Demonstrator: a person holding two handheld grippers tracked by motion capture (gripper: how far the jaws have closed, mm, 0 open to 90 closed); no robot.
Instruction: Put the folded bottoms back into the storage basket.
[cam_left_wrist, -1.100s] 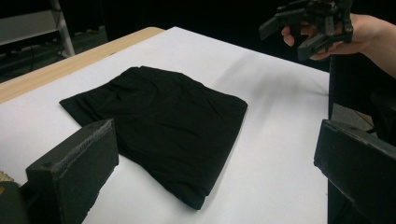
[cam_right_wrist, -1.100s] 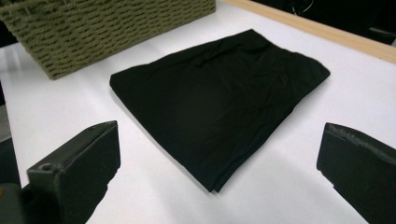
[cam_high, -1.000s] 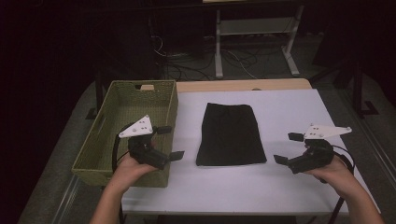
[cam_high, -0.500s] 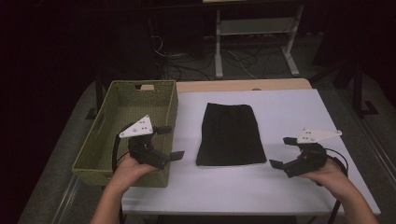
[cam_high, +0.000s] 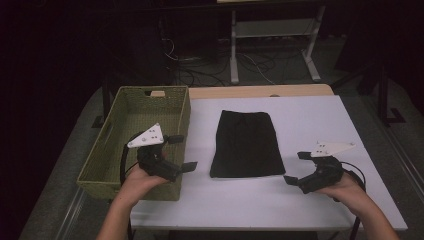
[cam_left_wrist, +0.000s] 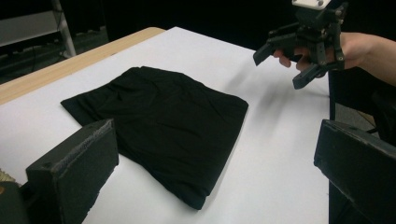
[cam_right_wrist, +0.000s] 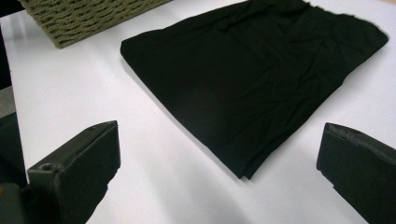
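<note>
Both claws wide, flanking black cloth (cam_high: 246, 144).

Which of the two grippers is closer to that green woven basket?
The left. The left gripper hangs at the woven basket's right wall, jaws open toward the black folded cloth. The right gripper is open beyond the cloth's far side, well away from the basket.

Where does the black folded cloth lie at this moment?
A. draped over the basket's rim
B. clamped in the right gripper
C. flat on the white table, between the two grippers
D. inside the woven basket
C: the black folded cloth lies flat on the white table, right of the woven basket, with the left gripper and right gripper open on either side, neither touching it.
</note>
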